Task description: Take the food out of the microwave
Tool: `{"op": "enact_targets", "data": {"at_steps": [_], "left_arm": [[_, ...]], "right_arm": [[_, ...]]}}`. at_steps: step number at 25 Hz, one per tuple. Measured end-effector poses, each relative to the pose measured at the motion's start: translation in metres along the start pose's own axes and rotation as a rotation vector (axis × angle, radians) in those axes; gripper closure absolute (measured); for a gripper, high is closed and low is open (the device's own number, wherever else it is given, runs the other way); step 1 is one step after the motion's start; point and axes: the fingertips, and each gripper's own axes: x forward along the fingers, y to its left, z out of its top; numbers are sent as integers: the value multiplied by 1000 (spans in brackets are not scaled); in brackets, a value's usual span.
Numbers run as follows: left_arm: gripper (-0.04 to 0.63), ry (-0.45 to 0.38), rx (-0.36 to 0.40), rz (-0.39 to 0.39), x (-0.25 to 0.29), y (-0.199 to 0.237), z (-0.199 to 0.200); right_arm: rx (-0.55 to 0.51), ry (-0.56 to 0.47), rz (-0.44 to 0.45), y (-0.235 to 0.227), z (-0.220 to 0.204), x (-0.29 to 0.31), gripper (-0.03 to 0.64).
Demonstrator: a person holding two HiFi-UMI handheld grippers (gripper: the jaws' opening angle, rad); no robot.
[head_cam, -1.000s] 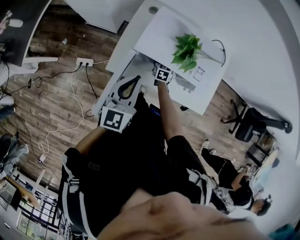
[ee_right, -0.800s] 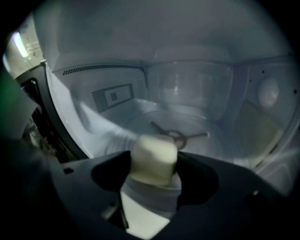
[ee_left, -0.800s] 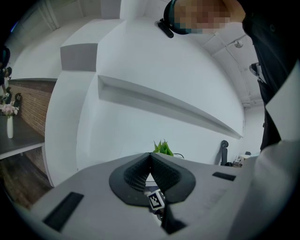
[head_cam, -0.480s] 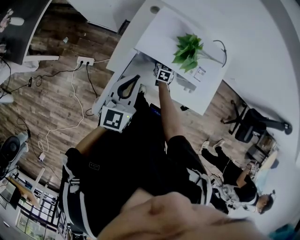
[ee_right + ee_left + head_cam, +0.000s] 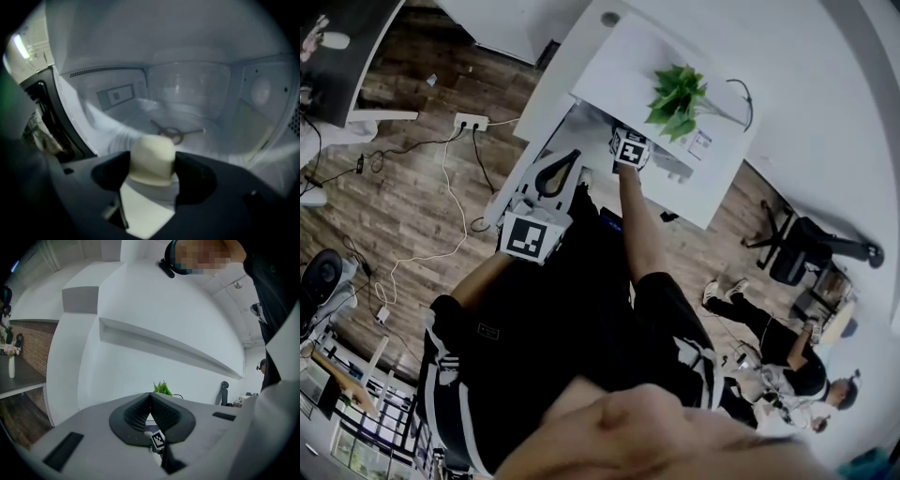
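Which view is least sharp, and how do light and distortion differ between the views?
Right gripper view: least sharp, dim, bluish, motion-smeared around the pale food in the right claw and the microwave cavity. Left gripper view: bright, sharp, the wall ledge bent by the wide lens. Head view: strong fisheye, an out-of-focus shape at the bottom.

Food [image 5: 151,154] sits between right gripper [image 5: 152,165] jaws inside microwave [image 5: 623,61], plant [image 5: 677,94] on top, left gripper [image 5: 561,169] outside, left of it.

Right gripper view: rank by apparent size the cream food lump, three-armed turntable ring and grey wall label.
Largest: cream food lump, though nearest the camera.
Then three-armed turntable ring and grey wall label: alike.
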Motion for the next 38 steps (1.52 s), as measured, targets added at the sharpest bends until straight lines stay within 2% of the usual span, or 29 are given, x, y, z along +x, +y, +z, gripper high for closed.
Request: {"op": "enact_targets", "data": {"at_steps": [20, 30, 38], "left_arm": [[563, -25, 3, -30, -32, 6, 6], [563, -32, -5, -129, -63, 3, 4], [563, -36, -15, -216, -79, -11, 0]], "right_arm": [[54, -54, -30, 8, -9, -43, 311], [122, -95, -97, 20, -29, -105, 311], [183, -181, -126, 28, -21, -176, 311]]}}
